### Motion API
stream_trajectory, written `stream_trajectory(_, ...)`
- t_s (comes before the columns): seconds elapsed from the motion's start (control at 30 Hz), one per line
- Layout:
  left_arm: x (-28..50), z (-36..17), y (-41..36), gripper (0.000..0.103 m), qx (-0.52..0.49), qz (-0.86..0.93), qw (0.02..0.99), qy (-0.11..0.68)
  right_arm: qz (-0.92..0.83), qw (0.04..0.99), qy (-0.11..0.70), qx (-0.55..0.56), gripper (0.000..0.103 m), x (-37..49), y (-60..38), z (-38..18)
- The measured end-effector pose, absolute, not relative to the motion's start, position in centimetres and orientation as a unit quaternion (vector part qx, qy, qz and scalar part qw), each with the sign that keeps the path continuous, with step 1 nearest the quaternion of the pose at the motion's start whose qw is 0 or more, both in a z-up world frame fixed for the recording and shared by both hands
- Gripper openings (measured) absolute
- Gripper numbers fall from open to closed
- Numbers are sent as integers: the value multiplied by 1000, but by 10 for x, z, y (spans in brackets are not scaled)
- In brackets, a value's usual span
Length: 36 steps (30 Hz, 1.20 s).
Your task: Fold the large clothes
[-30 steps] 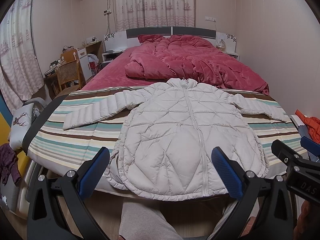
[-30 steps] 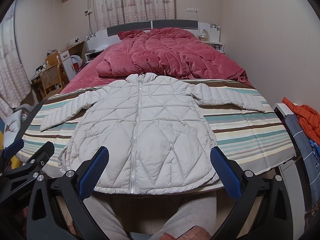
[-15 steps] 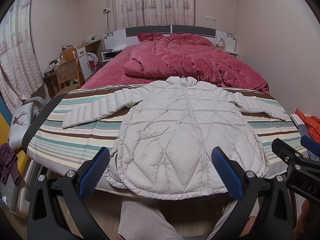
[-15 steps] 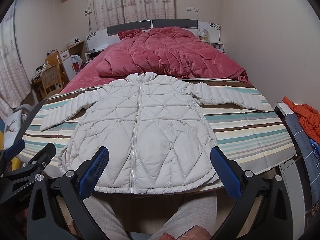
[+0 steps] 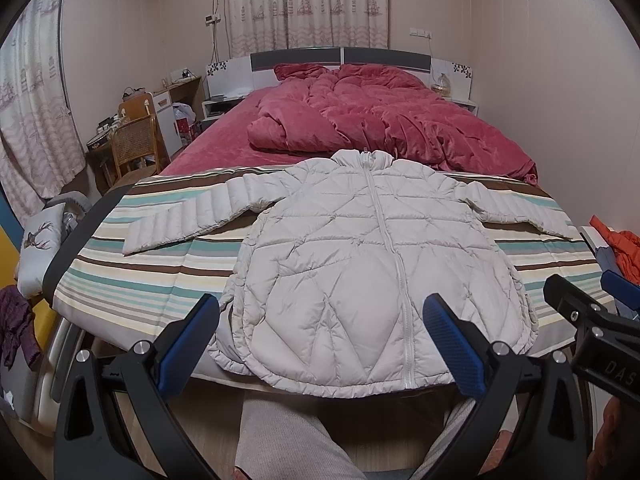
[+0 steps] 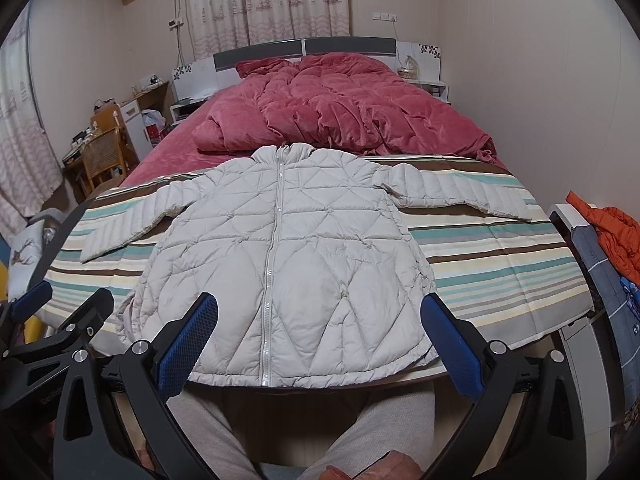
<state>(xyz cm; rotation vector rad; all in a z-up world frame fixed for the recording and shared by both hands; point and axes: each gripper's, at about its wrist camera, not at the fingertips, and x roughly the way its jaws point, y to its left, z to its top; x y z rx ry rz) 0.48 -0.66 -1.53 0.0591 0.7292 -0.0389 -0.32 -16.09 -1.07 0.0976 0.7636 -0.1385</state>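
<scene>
A pale grey quilted puffer jacket (image 5: 360, 264) (image 6: 280, 256) lies flat and zipped, front up, on a striped cloth (image 5: 140, 280) (image 6: 500, 264) at the foot of the bed, both sleeves spread sideways and the collar toward the headboard. My left gripper (image 5: 320, 336) hovers open in front of the hem's left half, holding nothing. In front of the hem's middle my right gripper (image 6: 320, 336) is open too, with nothing between its blue pads. Each gripper shows at the edge of the other's view. No finger touches the jacket.
A crumpled red duvet (image 5: 372, 116) fills the far half of the bed. A wicker chair and desk (image 5: 132, 148) stand at the left, a deer-print cushion (image 5: 38, 240) by the bed's left corner. Orange and blue clothes (image 6: 616, 240) lie at the right. The person's knees (image 6: 392, 424) are below the hem.
Both views have shifted very slightly, the jacket sitting a touch lower in the left wrist view. The jacket and both grippers' opening are unchanged.
</scene>
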Motion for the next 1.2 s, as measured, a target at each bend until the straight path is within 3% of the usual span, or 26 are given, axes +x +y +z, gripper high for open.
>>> stream_trajectory(1.2,6,-21,-7,101,27,-22,930,365,-69,923,375,50,100,-1,-164,-15)
